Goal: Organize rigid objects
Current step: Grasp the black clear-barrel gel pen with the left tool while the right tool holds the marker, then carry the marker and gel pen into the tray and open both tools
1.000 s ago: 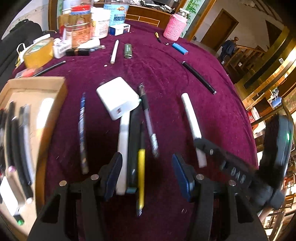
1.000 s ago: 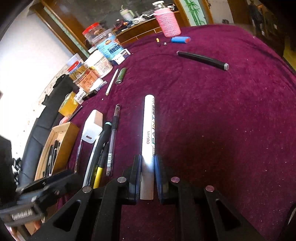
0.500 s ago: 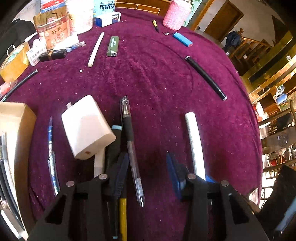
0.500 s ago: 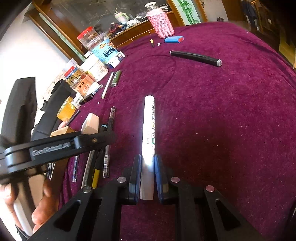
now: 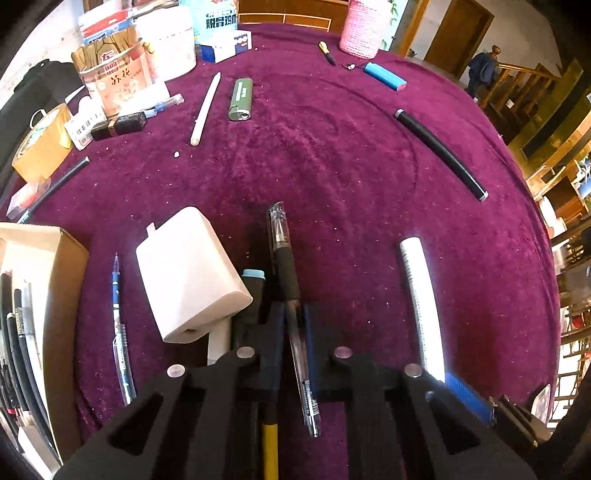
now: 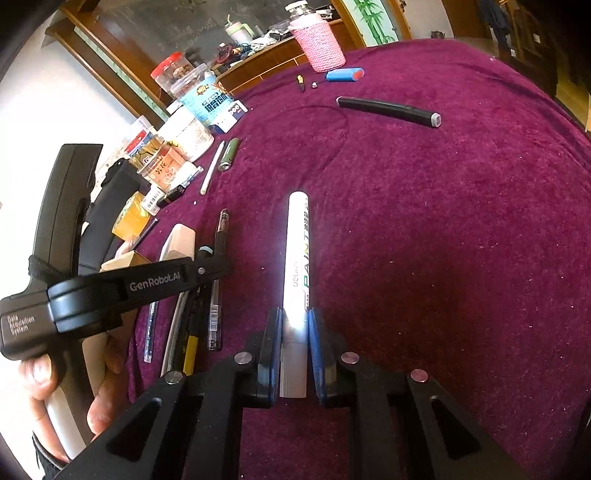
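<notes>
My left gripper [image 5: 294,317] is shut on a clear gel pen with a black grip [image 5: 283,262] that lies on the purple cloth. My right gripper [image 6: 294,325] is shut on a white paint marker [image 6: 295,258], also low on the cloth; the marker shows in the left wrist view [image 5: 421,295] too. The left gripper's body [image 6: 110,291] and the hand holding it show at the left of the right wrist view. A cardboard box [image 5: 48,258] holding several pens stands at the left.
Beside the gel pen lie a white charger [image 5: 188,273], a blue pen [image 5: 118,325], a yellow-tipped pen [image 5: 269,439]. Farther off are a black marker [image 5: 439,151], green lighter [image 5: 241,99], white stick [image 5: 205,109], blue lighter [image 5: 384,75], pink cup [image 5: 364,27], jars and tape.
My left gripper moved forward over the gel pen and its jaws closed from wide open onto it. My right gripper stayed shut on the white marker.
</notes>
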Tool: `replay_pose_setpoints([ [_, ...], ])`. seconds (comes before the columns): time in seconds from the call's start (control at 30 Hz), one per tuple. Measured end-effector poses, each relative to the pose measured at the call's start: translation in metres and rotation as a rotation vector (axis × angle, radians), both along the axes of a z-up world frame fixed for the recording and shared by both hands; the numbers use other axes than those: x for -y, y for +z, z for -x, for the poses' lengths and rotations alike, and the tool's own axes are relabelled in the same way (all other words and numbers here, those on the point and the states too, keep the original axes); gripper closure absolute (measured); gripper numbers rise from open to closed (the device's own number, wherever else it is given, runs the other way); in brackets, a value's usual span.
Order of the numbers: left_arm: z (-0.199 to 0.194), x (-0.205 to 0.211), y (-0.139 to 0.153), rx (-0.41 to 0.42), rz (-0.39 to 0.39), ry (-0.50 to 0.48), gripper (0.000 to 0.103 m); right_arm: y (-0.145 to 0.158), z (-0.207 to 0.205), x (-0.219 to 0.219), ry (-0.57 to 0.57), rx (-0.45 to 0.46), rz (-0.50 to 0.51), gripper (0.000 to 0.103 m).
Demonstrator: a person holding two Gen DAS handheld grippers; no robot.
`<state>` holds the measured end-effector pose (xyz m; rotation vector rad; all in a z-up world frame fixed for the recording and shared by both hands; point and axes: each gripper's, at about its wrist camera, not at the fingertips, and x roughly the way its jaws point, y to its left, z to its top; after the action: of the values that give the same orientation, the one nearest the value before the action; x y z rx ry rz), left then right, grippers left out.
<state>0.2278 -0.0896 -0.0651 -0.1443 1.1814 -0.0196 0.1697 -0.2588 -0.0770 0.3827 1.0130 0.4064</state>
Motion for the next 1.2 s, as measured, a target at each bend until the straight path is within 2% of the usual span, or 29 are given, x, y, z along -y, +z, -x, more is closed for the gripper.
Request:
replay_pose_setpoints([
  [0.07, 0.004, -0.002, 0.001, 0.0, 0.016, -0.003, 0.095, -0.001, -0.001, -0.001, 0.002, -0.003, 0.004, 0.088],
  [0.17, 0.015, -0.003, 0.006, 0.013, 0.078, -0.023, 0.095, -0.001, -0.003, -0.002, 0.008, -0.001, -0.004, 0.088],
  [0.23, 0.027, -0.003, 0.012, 0.027, 0.086, -0.031, 0.095, 0.001, -0.002, -0.003, 0.016, 0.015, -0.003, 0.088],
  [0.5, 0.08, -0.023, 0.031, 0.05, 0.213, -0.018, 0.095, 0.004, 0.002, -0.012, 0.047, 0.045, 0.017, 0.088],
  [0.73, 0.139, -0.061, 0.063, 0.114, 0.236, 0.038, 0.095, 0.013, 0.02, -0.024, 0.074, 0.079, 0.028, 0.088],
  [0.83, 0.156, -0.082, 0.073, 0.147, 0.217, 0.075, 0.095, 0.03, 0.044, -0.047, 0.136, 0.107, 0.008, 0.088],
  [1.0, 0.173, -0.129, 0.078, 0.181, 0.256, 0.159, 0.095, 0.058, 0.07, -0.098, 0.254, 0.169, -0.012, 0.088],
  [1.2, 0.187, -0.182, 0.081, 0.211, 0.292, 0.251, 0.095, 0.065, 0.076, -0.161, 0.37, 0.155, 0.006, 0.087],
])
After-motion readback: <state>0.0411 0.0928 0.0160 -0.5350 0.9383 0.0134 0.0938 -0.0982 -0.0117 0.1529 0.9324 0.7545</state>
